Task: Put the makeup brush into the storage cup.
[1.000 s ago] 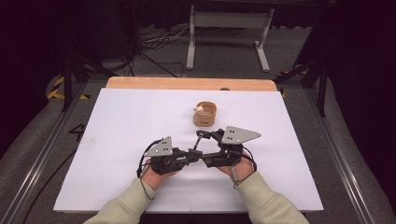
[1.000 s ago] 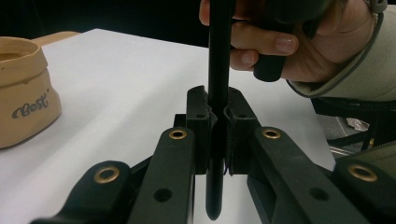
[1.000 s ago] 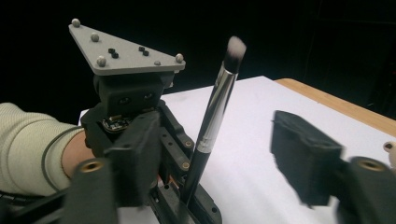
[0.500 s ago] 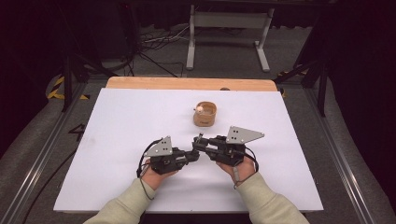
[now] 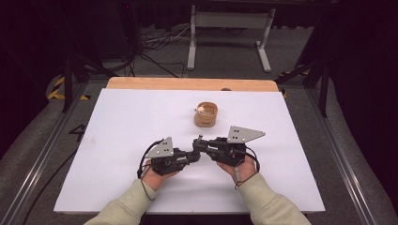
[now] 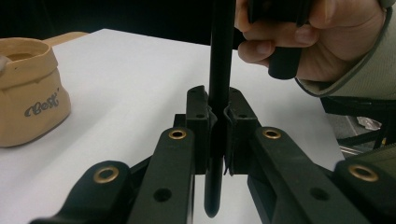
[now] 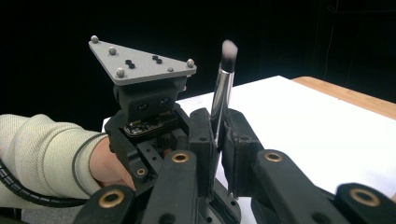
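White tabletop [image 5: 117,140]. Makeup brush [image 7: 222,88] pinched by left gripper [image 6: 217,135] and right gripper [image 7: 218,140], jaws just closed. Step judged: handover. Next: release by left, transfer to tan pouch [image 5: 206,115].

One text can be read, in the left gripper view: the tan pouch [image 6: 29,91] at about 9 o'clock carries on its side a slanted word in dark script that looks like "Best". Its first letter is not sure.

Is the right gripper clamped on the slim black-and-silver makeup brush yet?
Yes. The right gripper has just closed; its black pads press the slim black-and-silver makeup brush at its metal ferrule, bristles pointing up.
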